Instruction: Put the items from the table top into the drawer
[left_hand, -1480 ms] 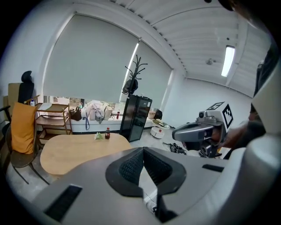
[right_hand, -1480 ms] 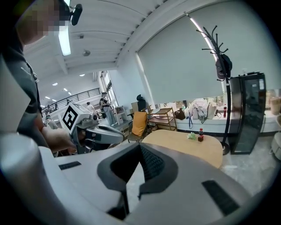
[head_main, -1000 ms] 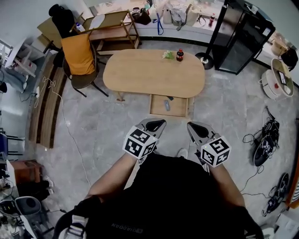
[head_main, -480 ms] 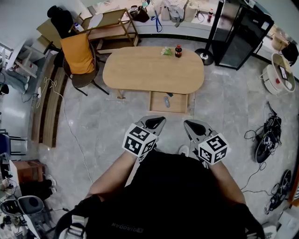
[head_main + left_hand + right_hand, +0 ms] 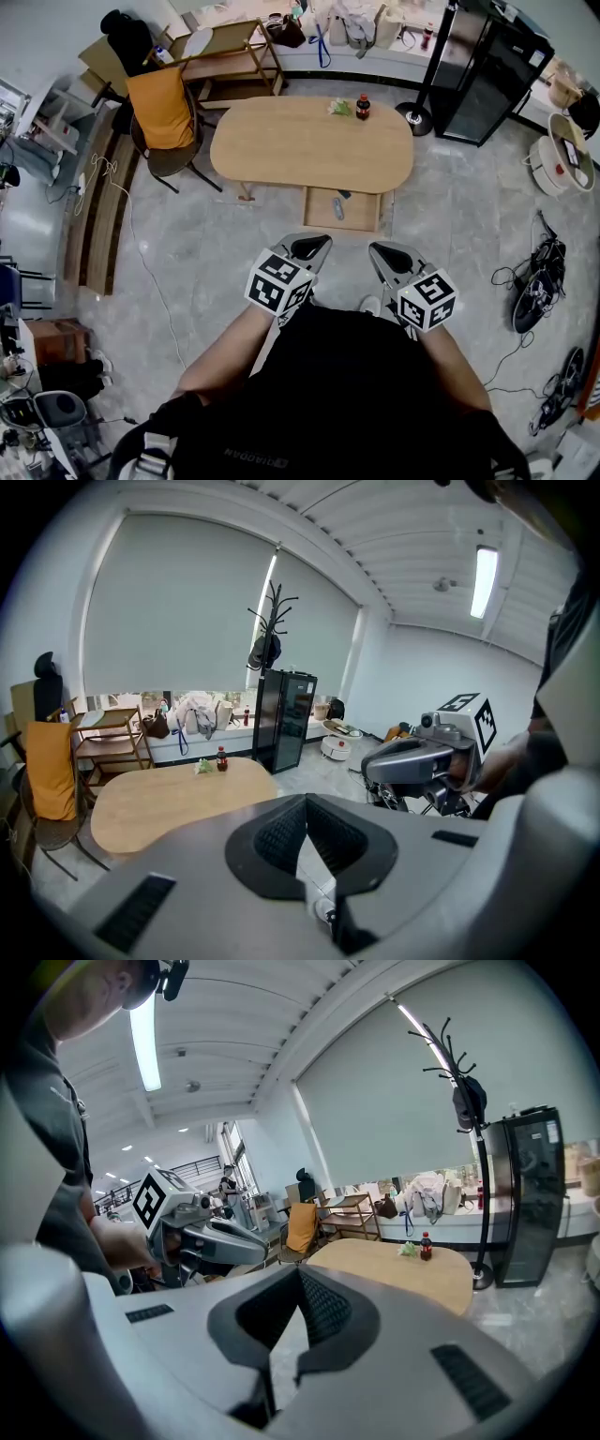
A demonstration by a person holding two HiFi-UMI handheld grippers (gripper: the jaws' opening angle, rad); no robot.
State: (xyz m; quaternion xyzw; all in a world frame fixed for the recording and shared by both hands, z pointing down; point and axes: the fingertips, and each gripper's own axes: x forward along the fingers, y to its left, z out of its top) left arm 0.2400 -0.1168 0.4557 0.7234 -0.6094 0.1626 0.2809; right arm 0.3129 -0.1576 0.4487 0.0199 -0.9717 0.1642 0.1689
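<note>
An oval wooden table (image 5: 309,150) stands some way ahead of me. At its far edge are a small dark bottle with a red label (image 5: 363,108) and a green item (image 5: 339,108) beside it. Under the near edge a wooden drawer (image 5: 321,211) is pulled out, with a small grey object (image 5: 337,209) lying in it. My left gripper (image 5: 312,246) and right gripper (image 5: 386,253) hover close to my body, far short of the table. Both are shut with nothing between the jaws. The bottle (image 5: 222,759) also shows far off in the left gripper view, and again as a bottle (image 5: 426,1247) in the right gripper view.
A chair draped in orange (image 5: 159,108) stands left of the table, with a wooden shelf cart (image 5: 230,56) behind it. A black cabinet (image 5: 487,70) and a coat stand's base (image 5: 412,120) stand at the back right. Cables (image 5: 534,291) lie on the floor at right.
The head view has shifted slightly, so the table sits a little differently in the picture. Both grippers stay shut and in the same place near my body.
</note>
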